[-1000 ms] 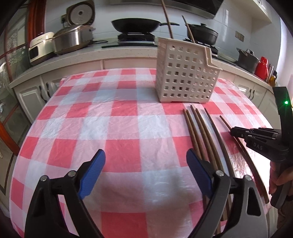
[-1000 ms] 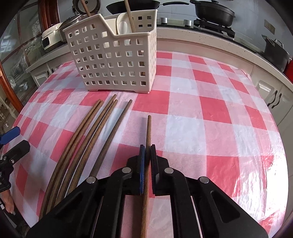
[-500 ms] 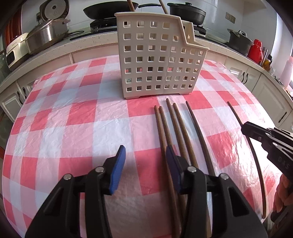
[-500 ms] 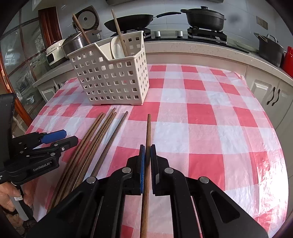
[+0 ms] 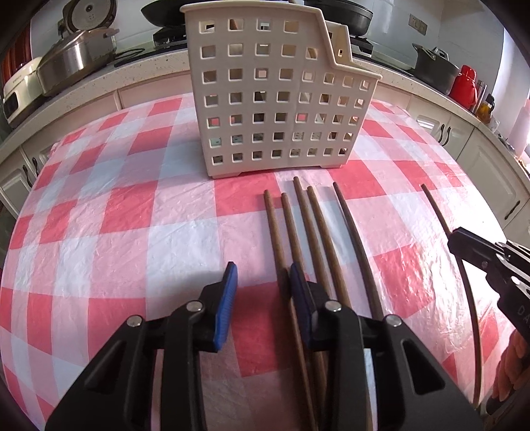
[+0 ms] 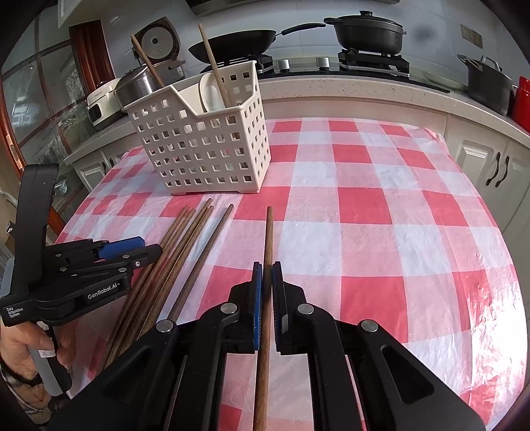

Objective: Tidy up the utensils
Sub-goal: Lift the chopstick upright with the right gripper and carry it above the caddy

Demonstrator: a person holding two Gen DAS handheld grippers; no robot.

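From the left wrist view, the left gripper [image 5: 263, 281] points down at the tabletop [image 5: 132, 232], which is covered by a red-and-white checked cloth. Its fingers [image 5: 227, 298] are closing. The leftmost chopstick [image 5: 273, 225] of the loose row runs into the gap just inside the right-hand pad, but whether the pads press on it yet cannot be told. The loose chopsticks [image 5: 314, 225] lie side by side at about 1 o'clock from that gripper, their far tips toward 12 o'clock, stopping just short of the white perforated basket [image 5: 271, 99]. The basket stands upright on the cloth at 12 o'clock. Behind it runs a kitchen counter with a steel pot [image 5: 76, 63] at 10 o'clock and a red flask [image 5: 463, 86] at 2 o'clock.

In the right wrist view, the left gripper [image 6: 145, 252] shows at 9 o'clock, held by a hand [image 6: 29, 348], its tips over the loose chopsticks [image 6: 185, 252]. The basket [image 6: 205, 146] sits at 11 o'clock, with a white spoon [image 6: 212, 92] and two sticks [image 6: 215, 66] standing in it. The right gripper [image 6: 266, 285] has its fingers [image 6: 256, 298] clamped together on a single chopstick [image 6: 268, 238], which lies apart from the row and points to 12 o'clock. Black pans [image 6: 367, 30] rest on the stove beyond.
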